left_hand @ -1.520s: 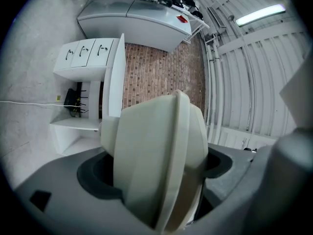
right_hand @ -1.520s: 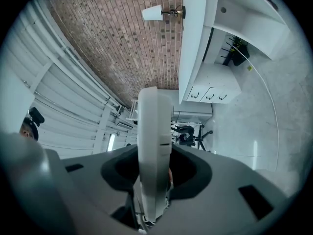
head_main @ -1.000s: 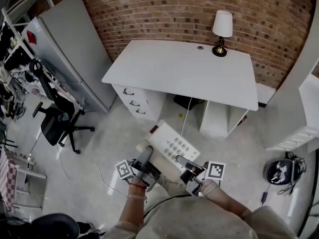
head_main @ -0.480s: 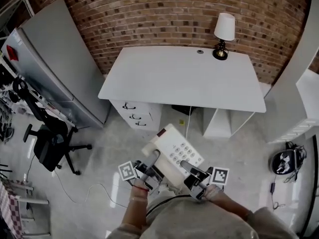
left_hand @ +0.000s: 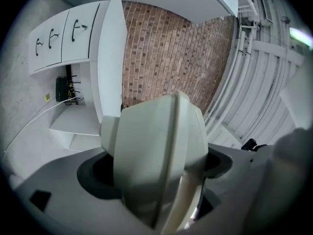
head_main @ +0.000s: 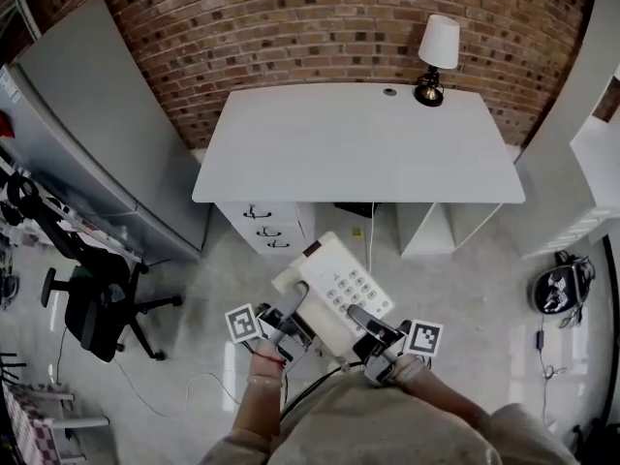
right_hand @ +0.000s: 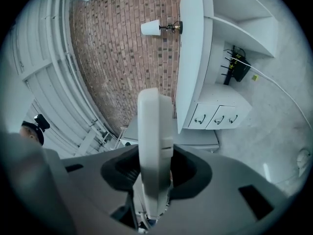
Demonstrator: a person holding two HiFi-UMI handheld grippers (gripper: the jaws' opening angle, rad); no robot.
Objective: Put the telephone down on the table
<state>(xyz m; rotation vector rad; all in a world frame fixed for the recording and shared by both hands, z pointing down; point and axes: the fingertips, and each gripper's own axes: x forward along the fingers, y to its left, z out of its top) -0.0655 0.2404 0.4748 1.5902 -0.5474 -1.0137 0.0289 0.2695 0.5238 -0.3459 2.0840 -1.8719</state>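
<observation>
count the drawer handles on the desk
3, stacked on the drawer unit under the left end of the desk in the head view: top handle, middle handle, bottom handle. None looks hidden.

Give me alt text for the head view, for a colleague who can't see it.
The left gripper and right gripper hold a white telephone above the floor, one clamped on each side, short of the white table. A lamp stands at the table's far right corner by a brick wall.
</observation>
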